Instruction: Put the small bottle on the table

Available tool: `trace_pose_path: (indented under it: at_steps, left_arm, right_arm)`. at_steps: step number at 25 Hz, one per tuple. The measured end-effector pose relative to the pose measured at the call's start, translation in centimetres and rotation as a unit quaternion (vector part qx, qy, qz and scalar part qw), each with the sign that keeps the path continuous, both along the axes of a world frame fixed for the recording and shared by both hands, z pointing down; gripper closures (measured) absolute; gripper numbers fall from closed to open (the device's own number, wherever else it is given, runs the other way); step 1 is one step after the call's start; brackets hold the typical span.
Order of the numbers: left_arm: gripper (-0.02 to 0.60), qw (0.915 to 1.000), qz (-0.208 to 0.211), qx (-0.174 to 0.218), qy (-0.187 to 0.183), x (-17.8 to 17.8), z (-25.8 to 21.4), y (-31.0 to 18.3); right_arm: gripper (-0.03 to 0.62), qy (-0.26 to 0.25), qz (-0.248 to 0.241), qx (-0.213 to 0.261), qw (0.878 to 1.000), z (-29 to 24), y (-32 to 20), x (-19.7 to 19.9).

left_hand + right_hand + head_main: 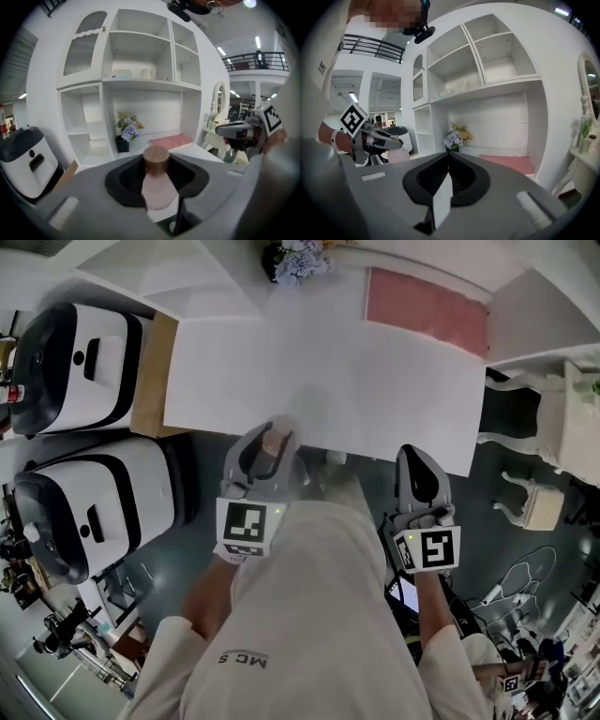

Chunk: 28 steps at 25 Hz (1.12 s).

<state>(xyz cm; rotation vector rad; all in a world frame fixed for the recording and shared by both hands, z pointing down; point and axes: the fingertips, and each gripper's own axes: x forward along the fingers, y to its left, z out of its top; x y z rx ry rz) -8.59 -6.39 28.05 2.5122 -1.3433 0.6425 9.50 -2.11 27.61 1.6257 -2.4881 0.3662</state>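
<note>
A small pale pink bottle (158, 192) with a brown wooden cap stands upright between the jaws of my left gripper (156, 172), which is shut on it. In the head view this gripper (272, 434) holds the bottle (273, 446) just over the front edge of the white table (375, 381). My right gripper (413, 456) hangs off the table's front edge, to the right, with its jaws shut and nothing in them. The right gripper view shows its own jaws (449, 157) meeting, and the left gripper (377, 138) with the bottle (397, 153) at the far left.
A pink mat (427, 306) and a pot of flowers (295, 259) lie at the table's far side, under white shelves (140, 61). Two white and black appliances (75, 362) (94, 502) stand on the left. White furniture (539, 418) stands on the right.
</note>
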Motion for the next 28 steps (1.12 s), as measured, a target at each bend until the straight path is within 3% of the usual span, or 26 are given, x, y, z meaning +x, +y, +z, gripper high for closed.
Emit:
trace_pose_path:
  at_steps: [17, 28]
  left_arm:
    - [0.446, 0.9995, -0.026, -0.019, -0.003, -0.3, 8.8, -8.7]
    - [0.446, 0.9991, -0.039, -0.014, -0.009, -0.7, 15.1, -10.5]
  right_arm:
    - [0.608, 0.000, -0.025, -0.015, 1.000, 6.0, -10.5, -2.3]
    - [0.608, 0.003, -0.028, -0.019, 0.999, 11.2, -12.0, -2.8]
